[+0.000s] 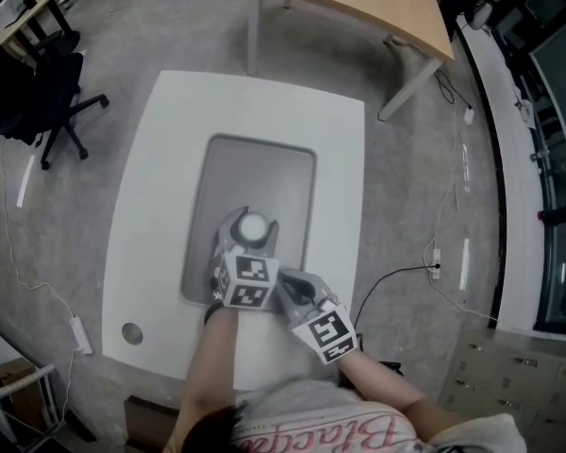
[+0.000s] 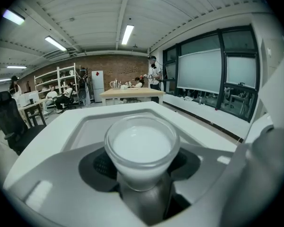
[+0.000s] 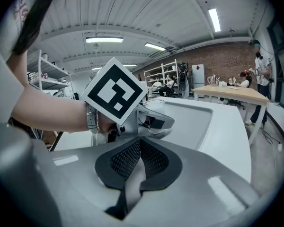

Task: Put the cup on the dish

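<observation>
A small glass cup (image 1: 253, 226) with a milky white inside sits between the jaws of my left gripper (image 1: 249, 239), which is shut on it. In the left gripper view the cup (image 2: 141, 145) stands upright with a dark pad (image 2: 95, 167) pressing on each side. It is over the near end of the grey dish (image 1: 257, 163), a shallow rectangular tray on the white table (image 1: 160, 159). I cannot tell whether the cup touches the dish. My right gripper (image 1: 297, 289) hovers just right of the left one, shut and empty, its pads (image 3: 154, 161) meeting. The cup's rim (image 3: 155, 102) shows beyond the left gripper.
The white table has a round hole (image 1: 132, 332) at its near left corner. A wooden table (image 1: 358, 3) stands behind and a black office chair (image 1: 57, 92) to the left. Cables and a power strip (image 1: 79, 334) lie on the floor. People sit at far desks.
</observation>
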Tool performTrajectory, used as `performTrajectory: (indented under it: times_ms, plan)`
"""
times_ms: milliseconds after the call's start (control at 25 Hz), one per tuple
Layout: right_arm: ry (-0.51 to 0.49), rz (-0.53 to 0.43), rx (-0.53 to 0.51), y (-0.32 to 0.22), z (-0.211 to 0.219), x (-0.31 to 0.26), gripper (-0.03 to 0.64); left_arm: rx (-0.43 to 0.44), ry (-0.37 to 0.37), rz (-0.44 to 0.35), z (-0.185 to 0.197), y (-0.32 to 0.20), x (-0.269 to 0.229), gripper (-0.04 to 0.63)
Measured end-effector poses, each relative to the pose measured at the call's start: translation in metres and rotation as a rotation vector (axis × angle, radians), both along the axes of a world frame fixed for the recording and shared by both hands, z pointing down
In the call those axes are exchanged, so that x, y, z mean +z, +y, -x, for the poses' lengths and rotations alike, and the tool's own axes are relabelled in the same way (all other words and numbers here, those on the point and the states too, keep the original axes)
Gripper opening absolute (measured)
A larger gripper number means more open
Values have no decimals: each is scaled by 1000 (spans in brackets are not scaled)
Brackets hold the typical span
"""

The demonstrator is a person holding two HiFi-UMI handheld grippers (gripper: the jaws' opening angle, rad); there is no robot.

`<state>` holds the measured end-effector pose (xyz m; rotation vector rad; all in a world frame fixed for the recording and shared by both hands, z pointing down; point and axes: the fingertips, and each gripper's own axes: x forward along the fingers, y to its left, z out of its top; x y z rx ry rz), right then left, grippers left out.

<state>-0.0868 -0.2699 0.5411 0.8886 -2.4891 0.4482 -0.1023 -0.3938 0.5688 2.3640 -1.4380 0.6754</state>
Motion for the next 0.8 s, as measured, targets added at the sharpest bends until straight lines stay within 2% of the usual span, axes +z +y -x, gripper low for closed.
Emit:
performTrajectory:
  times_ms: [200, 280, 360, 480, 800]
  plan:
    - [-2, 4, -11, 2, 3, 0, -6, -15, -43, 19, 2, -3, 5, 261]
    - [3, 5, -13, 4, 2, 0, -6, 1, -37, 30, -4, -2, 7, 359]
    - [2, 0, -14, 7, 2, -2, -6, -18, -24, 21, -2, -4, 7, 430]
    - [0, -10, -23, 11, 1, -7, -6, -84, -21, -15, 12, -4, 2, 476]
    - [-13, -49, -82, 33, 2, -22, -6, -202, 2, -103, 32, 25, -38, 480]
